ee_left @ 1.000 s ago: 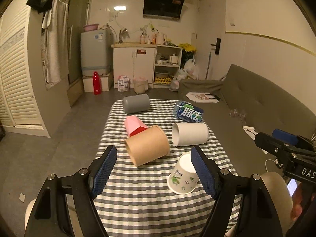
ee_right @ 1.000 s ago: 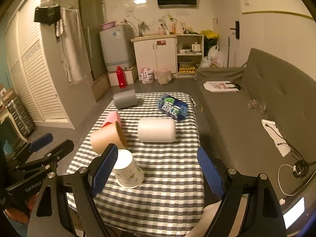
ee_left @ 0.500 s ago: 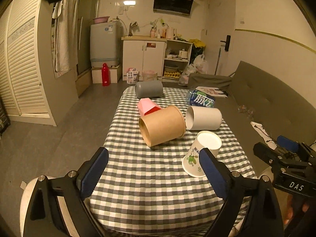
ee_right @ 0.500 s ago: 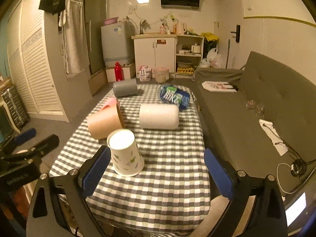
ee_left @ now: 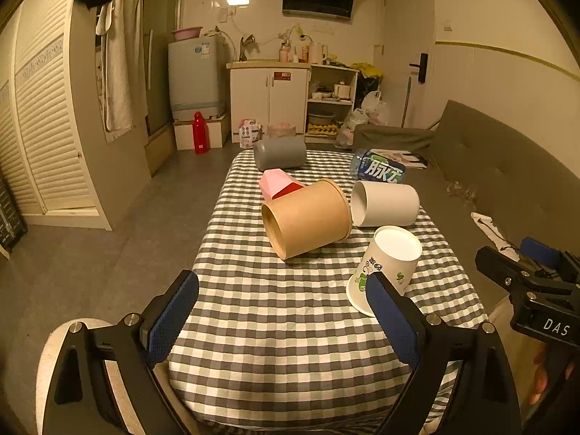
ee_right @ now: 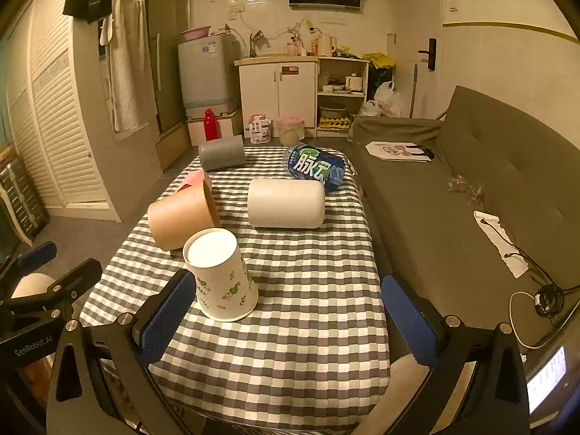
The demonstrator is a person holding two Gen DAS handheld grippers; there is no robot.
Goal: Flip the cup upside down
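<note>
Paper cup stands rim-down nr brown tub. Left gripper & right gripper: jaws apart, empty. Step looks done; retreat w/o nudging.

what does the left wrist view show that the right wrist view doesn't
Only the left wrist view shows the open mouth of the white cup lying on its side, and the hollow end of the brown tub. It also shows the right gripper at its right edge.

Only the right wrist view shows the cable coiled on the sofa, and the left gripper at its left edge.

Both show the paper cup standing upside down on the checked tablecloth, untouched, the grey cup, and open jaws.
</note>
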